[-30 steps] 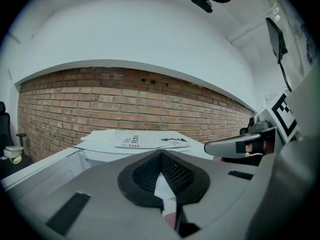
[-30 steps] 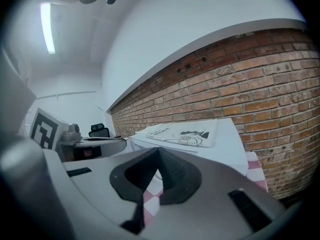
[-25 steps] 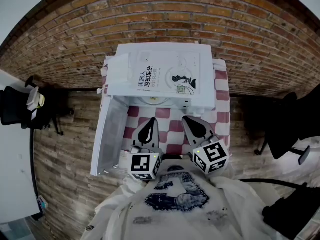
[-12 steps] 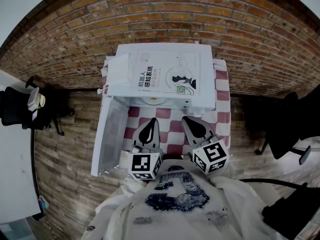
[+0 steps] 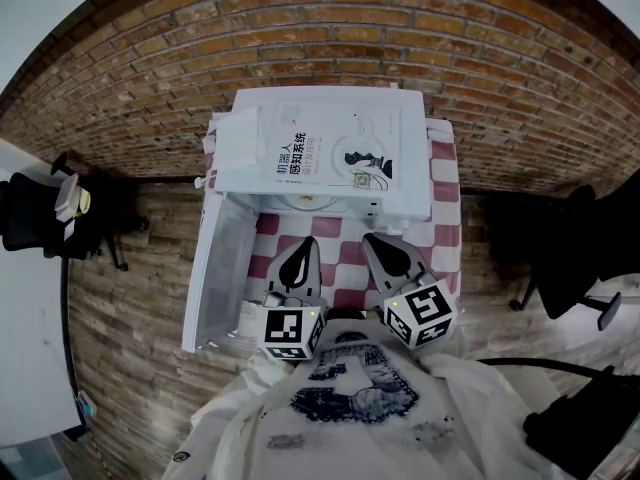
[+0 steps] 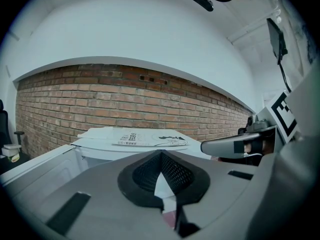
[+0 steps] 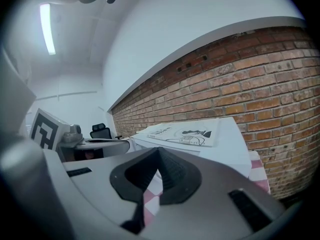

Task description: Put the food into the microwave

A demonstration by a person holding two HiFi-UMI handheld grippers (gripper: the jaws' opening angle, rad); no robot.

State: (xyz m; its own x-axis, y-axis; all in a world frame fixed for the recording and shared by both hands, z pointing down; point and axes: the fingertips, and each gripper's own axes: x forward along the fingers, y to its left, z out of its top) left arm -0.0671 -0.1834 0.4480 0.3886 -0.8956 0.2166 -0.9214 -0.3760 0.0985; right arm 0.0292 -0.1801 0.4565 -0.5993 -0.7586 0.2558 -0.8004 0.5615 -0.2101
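A white microwave [image 5: 240,138] stands on a red-and-white checked tablecloth [image 5: 345,258], its door [image 5: 212,268] swung open to the left. A book [image 5: 335,150] lies on its top. A pale round rim [image 5: 310,204] shows at the mouth of the cavity; I cannot tell whether it is a plate or the turntable. My left gripper [image 5: 300,246] and right gripper [image 5: 373,239] hang side by side before the opening, close to my body, both shut with nothing between the jaws. The left gripper [image 6: 161,154] and right gripper [image 7: 159,152] views show the microwave top [image 6: 100,134] and book [image 7: 182,132].
A brick wall [image 5: 330,28] runs behind the microwave. A black office chair [image 5: 40,213] stands at the left by a white desk [image 5: 30,368], and another dark chair [image 5: 565,258] at the right. Brick-pattern floor [image 5: 130,298] lies to the left of the open door.
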